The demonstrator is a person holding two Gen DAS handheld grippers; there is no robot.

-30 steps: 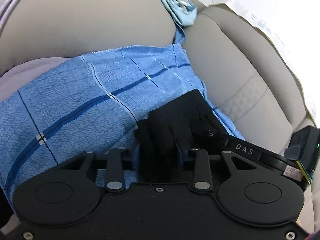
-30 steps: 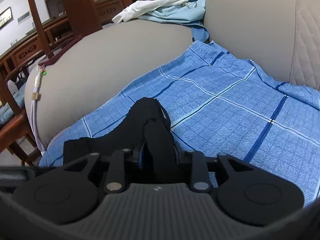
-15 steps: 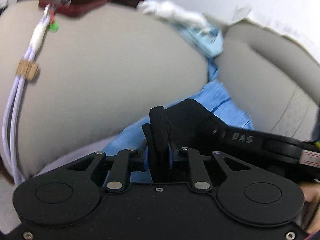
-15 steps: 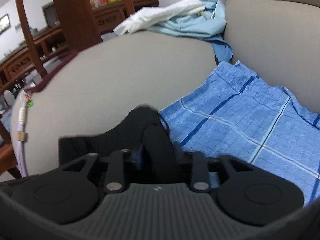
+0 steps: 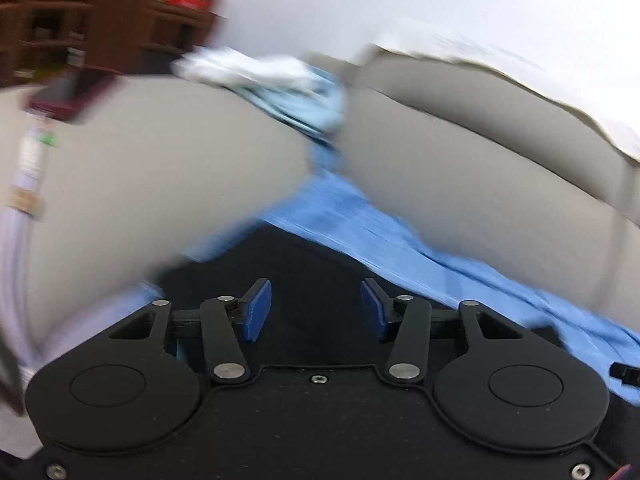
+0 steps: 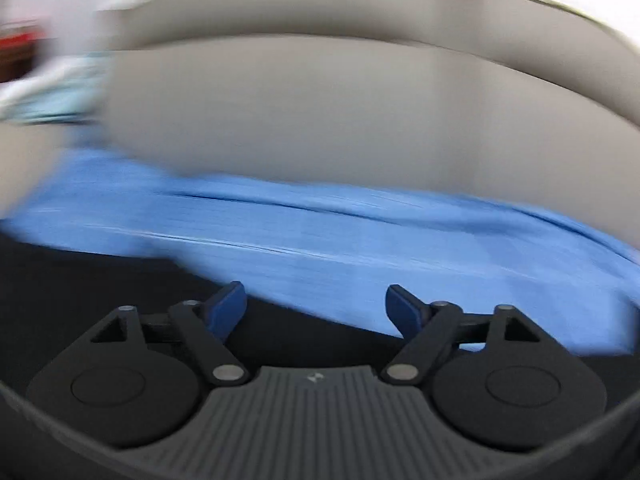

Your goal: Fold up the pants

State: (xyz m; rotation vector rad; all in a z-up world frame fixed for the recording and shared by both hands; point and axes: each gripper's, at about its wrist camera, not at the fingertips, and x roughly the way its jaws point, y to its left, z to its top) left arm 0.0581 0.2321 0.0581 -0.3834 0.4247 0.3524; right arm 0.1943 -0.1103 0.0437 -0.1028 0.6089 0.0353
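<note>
The black pants (image 5: 304, 276) lie on a blue checked cloth (image 5: 360, 216) spread over the beige sofa seat. In the left wrist view my left gripper (image 5: 316, 310) is open, its blue pads (image 5: 256, 312) apart just above the black fabric, holding nothing. In the right wrist view my right gripper (image 6: 316, 312) is open too, above the edge of the black pants (image 6: 100, 280) where they meet the blue cloth (image 6: 320, 232). Both views are blurred by motion.
The beige sofa armrest (image 5: 160, 184) rises at the left and the backrest (image 5: 480, 168) at the right. A pile of white and light blue clothes (image 5: 272, 84) lies on the armrest top. Dark wooden furniture (image 5: 60, 20) stands behind. A white cable (image 5: 20, 200) hangs at the left.
Both grippers were shut on folds of the black pants; now both are open and the pants lie released on the blue cloth. Both cameras have swung fast.
</note>
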